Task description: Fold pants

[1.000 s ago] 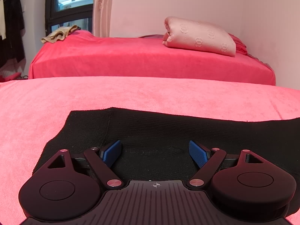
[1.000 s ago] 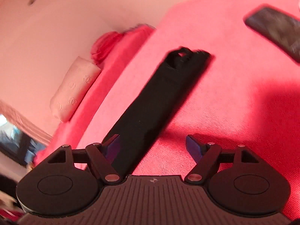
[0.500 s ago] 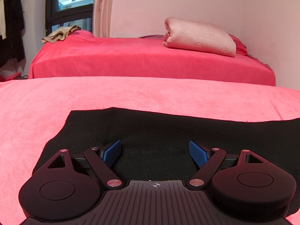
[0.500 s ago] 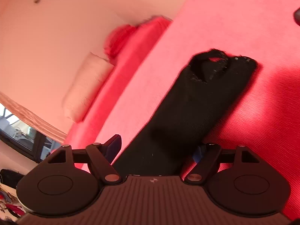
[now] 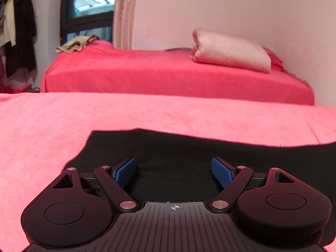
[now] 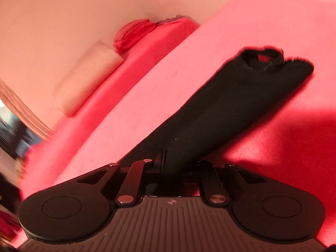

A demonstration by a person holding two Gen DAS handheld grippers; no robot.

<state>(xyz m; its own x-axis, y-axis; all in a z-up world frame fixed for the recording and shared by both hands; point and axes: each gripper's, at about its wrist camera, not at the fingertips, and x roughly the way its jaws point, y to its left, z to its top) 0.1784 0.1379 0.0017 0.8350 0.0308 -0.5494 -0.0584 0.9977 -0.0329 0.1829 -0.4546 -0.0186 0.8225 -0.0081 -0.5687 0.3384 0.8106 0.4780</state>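
A: Where are the black pants?
B: Spread on the near red bed cover. Through the right camera they run as a long dark strip away from the gripper, hems at the far end, one leg opening gaping

A: And the right gripper?
B: Its jaws are closing, drawn in almost together, with the near end of the pants pinched between them

A: The left gripper?
B: Jaws wide apart, blue pads hanging over the black fabric and holding nothing. Whether they touch the cloth I cannot tell

A: Any writing or brand marks?
B: None readable. Each gripper body has only a small cross-in-circle mark. The pink folded quilt on the far bed has an embossed pattern, too blurred to make out

A: Anything else?
B: A beige cloth at the far bed's corner by the window, and dark clothes hanging at the left
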